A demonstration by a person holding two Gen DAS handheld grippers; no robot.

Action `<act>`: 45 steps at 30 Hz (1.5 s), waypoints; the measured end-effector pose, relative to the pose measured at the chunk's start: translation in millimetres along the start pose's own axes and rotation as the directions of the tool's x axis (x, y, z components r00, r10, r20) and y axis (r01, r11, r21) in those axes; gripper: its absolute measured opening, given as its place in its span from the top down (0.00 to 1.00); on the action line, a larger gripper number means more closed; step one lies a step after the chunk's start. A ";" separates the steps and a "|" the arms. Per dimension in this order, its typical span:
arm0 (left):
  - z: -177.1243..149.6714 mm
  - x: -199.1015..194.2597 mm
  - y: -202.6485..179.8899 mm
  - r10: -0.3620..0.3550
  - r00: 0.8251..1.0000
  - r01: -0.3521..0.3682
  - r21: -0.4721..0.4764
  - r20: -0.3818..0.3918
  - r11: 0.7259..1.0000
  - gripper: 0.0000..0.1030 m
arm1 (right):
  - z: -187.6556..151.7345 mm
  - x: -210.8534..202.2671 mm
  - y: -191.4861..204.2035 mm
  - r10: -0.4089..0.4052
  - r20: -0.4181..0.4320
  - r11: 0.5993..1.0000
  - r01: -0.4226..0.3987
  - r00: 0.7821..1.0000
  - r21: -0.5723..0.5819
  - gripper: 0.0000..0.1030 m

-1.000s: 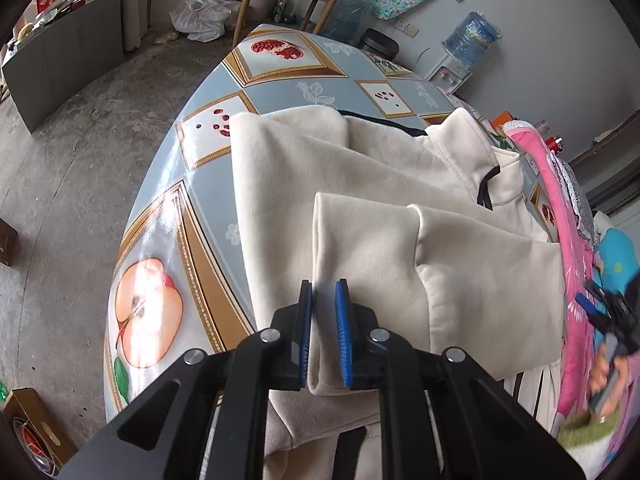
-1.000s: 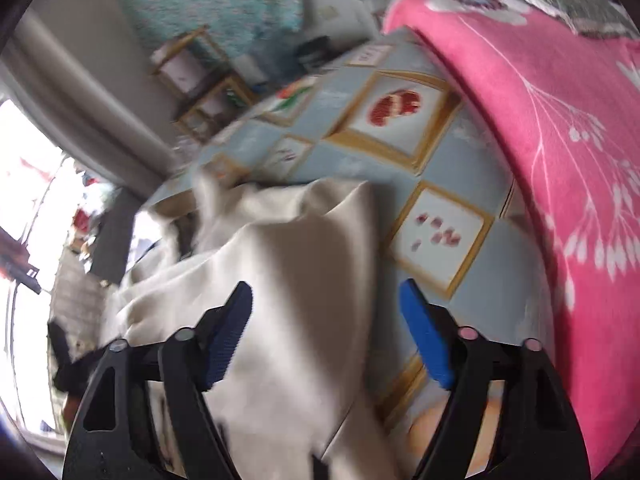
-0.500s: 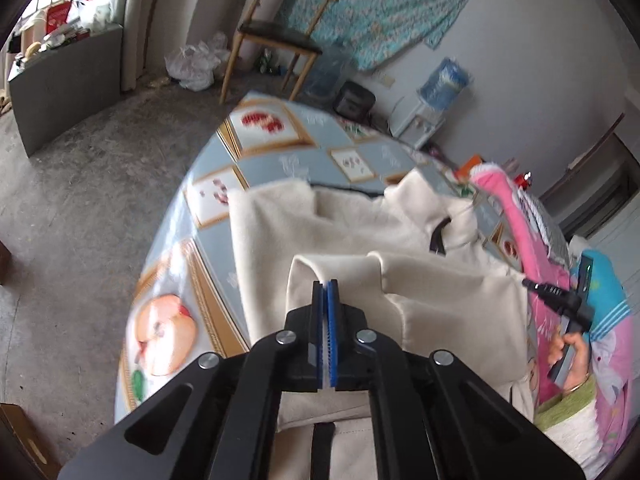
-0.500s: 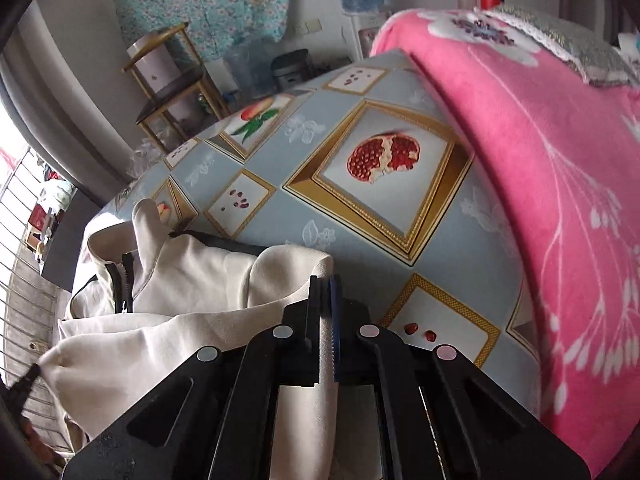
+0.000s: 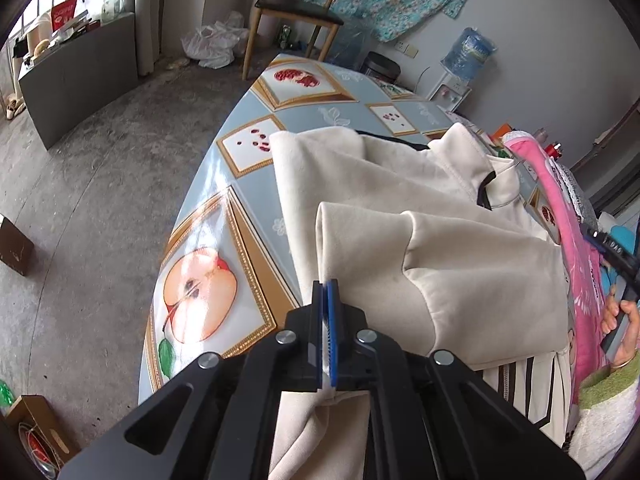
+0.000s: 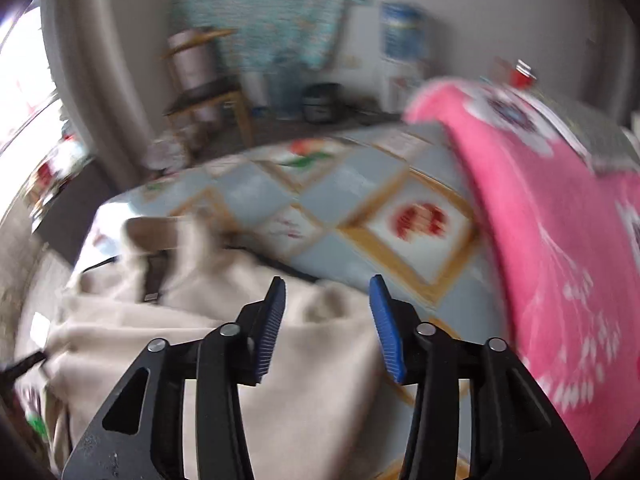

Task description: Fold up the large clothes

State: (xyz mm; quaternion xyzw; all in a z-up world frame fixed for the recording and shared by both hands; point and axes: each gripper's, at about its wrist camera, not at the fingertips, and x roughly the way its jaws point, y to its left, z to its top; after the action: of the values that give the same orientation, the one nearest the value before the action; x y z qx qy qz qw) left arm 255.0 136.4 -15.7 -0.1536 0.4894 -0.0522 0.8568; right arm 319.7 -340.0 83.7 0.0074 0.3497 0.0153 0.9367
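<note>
A large cream jacket [image 5: 440, 240] with a black zip lies on the table with the fruit-pattern cloth [image 5: 208, 264], its lower part folded up over the body. My left gripper [image 5: 325, 292] is shut on the near folded edge of the jacket. My right gripper [image 6: 327, 284] is open and empty, just above the cream jacket [image 6: 208, 344] near its far side. The right wrist view is blurred by motion. The right gripper also shows at the right edge of the left wrist view [image 5: 612, 248].
A pink blanket [image 6: 560, 240] lies along the table's right side. A striped garment [image 5: 520, 384] lies under the jacket near the front edge. A wooden chair [image 5: 296, 12], a water dispenser [image 5: 468, 56] and white bags [image 5: 212, 44] stand beyond the table.
My right gripper was shut on the jacket's edge half a second ago and has opened, letting it go, and is moving. My left gripper stays shut on the folded edge.
</note>
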 end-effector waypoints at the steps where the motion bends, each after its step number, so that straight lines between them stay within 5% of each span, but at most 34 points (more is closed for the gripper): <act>1: -0.9 -1.6 -1.0 -0.001 1.000 0.001 0.006 0.007 1.000 0.98 | 4.1 -1.0 26.4 0.088 -0.019 0.994 -0.089 0.996 -0.070 0.47; 3: -2.5 -1.1 -4.4 0.007 1.000 -0.007 0.015 0.014 1.000 0.98 | 6.4 2.3 71.0 0.217 -0.069 0.958 -0.226 0.974 -0.174 0.44; 6: -3.9 0.9 -7.5 0.027 0.999 -0.028 0.027 0.019 0.999 0.98 | 1.2 20.9 155.5 0.350 -0.213 0.844 -0.406 0.912 -0.350 0.40; 9: -3.8 2.8 -5.8 0.033 0.999 -0.034 0.023 0.029 0.999 0.98 | -11.9 54.5 234.4 0.356 -0.352 0.729 -0.493 0.866 -0.474 0.40; 12: -5.1 5.6 -4.5 0.034 0.999 -0.035 0.025 0.029 0.999 0.98 | -25.1 84.7 280.4 0.297 -0.441 0.669 -0.514 0.847 -0.537 0.44; 16: -9.5 10.0 -8.6 0.055 0.998 -0.057 0.065 0.033 0.996 0.98 | -46.2 110.5 304.1 0.204 -0.521 0.614 -0.523 0.828 -0.591 0.68; 19: -10.9 11.9 -8.9 0.051 0.998 -0.055 0.079 0.048 0.995 0.98 | -58.6 110.2 308.1 0.151 -0.489 0.589 -0.475 0.859 -0.653 0.98; 25: 3.7 -19.0 -19.5 0.066 0.979 -0.090 0.120 0.191 0.989 0.98 | -33.4 78.9 322.6 0.219 -0.376 0.603 -0.428 0.900 -0.673 0.98; 28: 8.0 -11.2 -16.9 0.113 0.980 -0.137 0.136 0.166 0.981 0.98 | -29.0 91.8 333.6 0.217 -0.362 0.621 -0.414 0.907 -0.665 0.95; 31: 6.2 11.0 -4.2 0.110 0.993 -0.116 0.118 0.051 0.986 0.95 | -43.8 118.4 337.9 0.149 -0.394 0.635 -0.393 0.907 -0.666 0.79; 34: 3.8 0.6 3.9 0.104 0.991 -0.112 0.088 0.088 0.990 0.91 | -39.4 110.2 313.9 0.157 -0.364 0.688 -0.367 0.918 -0.626 0.54; 39: 11.2 -25.0 7.2 0.038 0.982 -0.050 0.063 0.186 0.997 0.88 | 19.4 47.3 203.7 0.270 -0.187 0.879 -0.321 0.945 -0.352 0.28; 42: 18.5 -17.4 -8.8 -0.006 0.986 -0.010 0.094 0.166 0.996 0.88 | 38.6 31.5 95.3 0.180 -0.091 0.977 -0.188 0.979 -0.095 0.25; 45: 18.5 -1.7 -28.4 -0.025 0.992 0.007 0.146 0.122 0.989 0.88 | 31.1 43.7 4.8 0.033 -0.124 0.994 -0.019 0.992 0.108 0.31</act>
State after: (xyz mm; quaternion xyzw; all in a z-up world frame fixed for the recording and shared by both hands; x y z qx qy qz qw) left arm 271.6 113.8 3.3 -0.0974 0.4292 -0.0849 0.8939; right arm 373.0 -333.8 78.6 0.0609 0.4083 0.0092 0.9108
